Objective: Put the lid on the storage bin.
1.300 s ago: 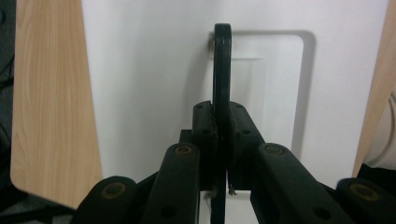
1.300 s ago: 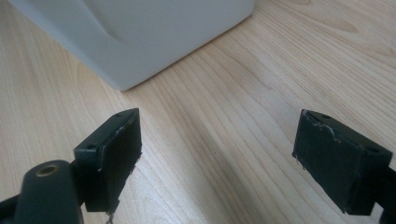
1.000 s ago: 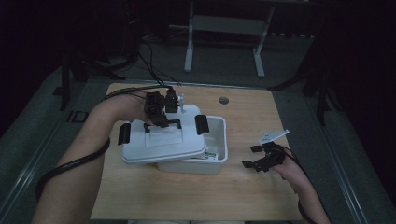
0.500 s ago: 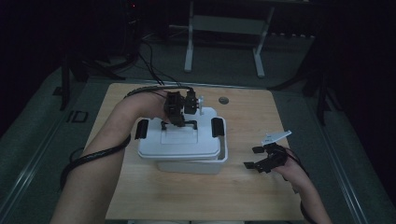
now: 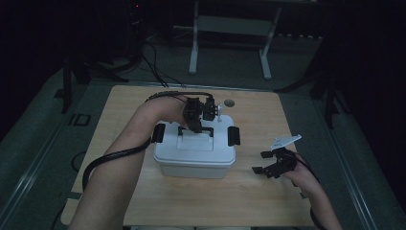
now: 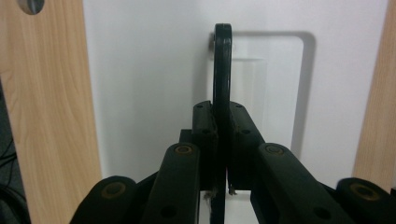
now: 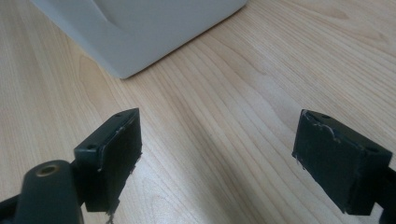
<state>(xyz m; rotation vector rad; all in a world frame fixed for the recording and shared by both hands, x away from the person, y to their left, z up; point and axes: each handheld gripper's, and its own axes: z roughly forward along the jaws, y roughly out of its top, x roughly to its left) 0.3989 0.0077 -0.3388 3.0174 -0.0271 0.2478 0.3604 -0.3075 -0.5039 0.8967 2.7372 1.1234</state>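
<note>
Right gripper (image 5: 264, 162) sits low over the table (image 5: 335, 201) near its right edge, closer to the near edge than the box, jaws spread wide with nothing between them; the right gripper view shows both black pads (image 7: 112, 154) apart over bare wood, a corner of the white box (image 7: 140, 32) just ahead. White storage box (image 5: 195, 155) stands mid-table, a bit left of center, well apart from the right gripper. Lid (image 5: 191, 143) lies flat on the box, lined up with its rim, black latch (image 5: 233, 135) on the right end and another latch (image 5: 159, 132) on the left end. Left gripper (image 5: 195, 125) comes in over the far part of the lid, forearm crossing from the near left corner of the table. Its jaws are clenched on the black lid handle (image 6: 222, 70): the left gripper view shows the handle standing upright, pinched between both pads, rising out of the lid's rectangular recess. Beyond the box, near the far edge of the table, a small round grey hole cover (image 5: 229, 102) sits in the wood. Past the table, dark floor and a metal stand (image 5: 230, 28).
</note>
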